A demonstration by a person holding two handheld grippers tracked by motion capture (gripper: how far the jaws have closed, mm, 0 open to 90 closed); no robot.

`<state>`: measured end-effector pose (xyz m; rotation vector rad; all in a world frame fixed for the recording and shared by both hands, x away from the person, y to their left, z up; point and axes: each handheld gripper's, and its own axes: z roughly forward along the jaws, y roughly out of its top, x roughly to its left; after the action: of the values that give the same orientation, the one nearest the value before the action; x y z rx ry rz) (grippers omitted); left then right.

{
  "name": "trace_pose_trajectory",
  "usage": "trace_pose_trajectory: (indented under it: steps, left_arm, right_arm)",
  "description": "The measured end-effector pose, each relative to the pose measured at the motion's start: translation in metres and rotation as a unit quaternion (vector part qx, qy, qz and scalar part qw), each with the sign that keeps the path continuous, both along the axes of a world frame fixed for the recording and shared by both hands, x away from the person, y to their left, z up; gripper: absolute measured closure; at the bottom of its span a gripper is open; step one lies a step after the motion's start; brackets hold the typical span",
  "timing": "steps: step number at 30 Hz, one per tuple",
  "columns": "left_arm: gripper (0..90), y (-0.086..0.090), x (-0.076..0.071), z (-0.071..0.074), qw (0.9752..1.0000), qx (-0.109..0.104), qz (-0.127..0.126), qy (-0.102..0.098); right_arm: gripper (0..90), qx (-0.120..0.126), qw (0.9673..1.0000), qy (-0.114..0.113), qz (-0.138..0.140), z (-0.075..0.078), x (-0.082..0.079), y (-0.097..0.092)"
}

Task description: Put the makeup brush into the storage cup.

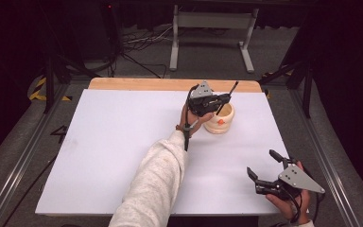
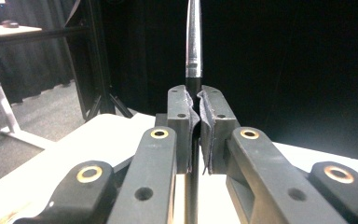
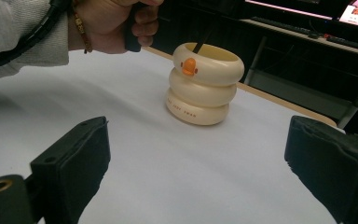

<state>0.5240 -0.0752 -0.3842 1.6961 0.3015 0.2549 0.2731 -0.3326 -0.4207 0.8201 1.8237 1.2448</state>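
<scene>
A cream, ring-stacked pen holder (image 1: 220, 121) with an orange duck beak stands at the table's far right; the right gripper view has this holder (image 3: 204, 88) straight ahead. My left gripper (image 1: 221, 100) hovers just above its left rim, shut on a slim black pen (image 1: 230, 94) that leans up to the right. In the left gripper view the pads pinch the pen (image 2: 194, 42), which rises upright past my left gripper (image 2: 196, 105). The pen's lower end (image 3: 201, 42) dips into the holder's mouth. My right gripper (image 1: 263, 163) rests open near the front right corner, nothing between its jaws (image 3: 198, 140).
A white sheet (image 1: 123, 142) covers the table, with a wooden strip (image 1: 137, 84) at the far edge. The person's grey sleeve (image 1: 156, 179) crosses the middle from the front. A white desk frame (image 1: 212, 28) and cables lie on the floor beyond.
</scene>
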Motion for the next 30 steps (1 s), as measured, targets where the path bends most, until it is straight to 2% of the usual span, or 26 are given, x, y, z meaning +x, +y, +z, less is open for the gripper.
trace_pose_trajectory:
  steps: [8, 12, 20, 30]
  left_arm:
    - [83.9, 0.007, -0.002, -0.013, 0.9999, -0.001, 0.002, 0.014]
    - [83.8, 0.009, -0.005, -0.016, 0.9999, 0.002, 0.0, 0.011]
    - [83.8, 0.007, -0.009, -0.017, 0.9999, 0.015, -0.004, 0.007]
    - [83.7, 0.007, -0.011, -0.016, 0.9999, 0.014, 0.0, 0.005]
  right_arm:
    - [7.0, -0.001, 1.0, 0.003, 0.0, 0.0, 0.0, 0.001]
    - [7.0, -0.004, 1.0, 0.004, 0.0, -0.001, 0.0, 0.001]
    - [7.0, -0.006, 0.9999, 0.008, 0.0, -0.002, 0.002, 0.001]
    - [7.0, -0.008, 0.9999, 0.009, -0.002, -0.002, 0.002, 0.001]
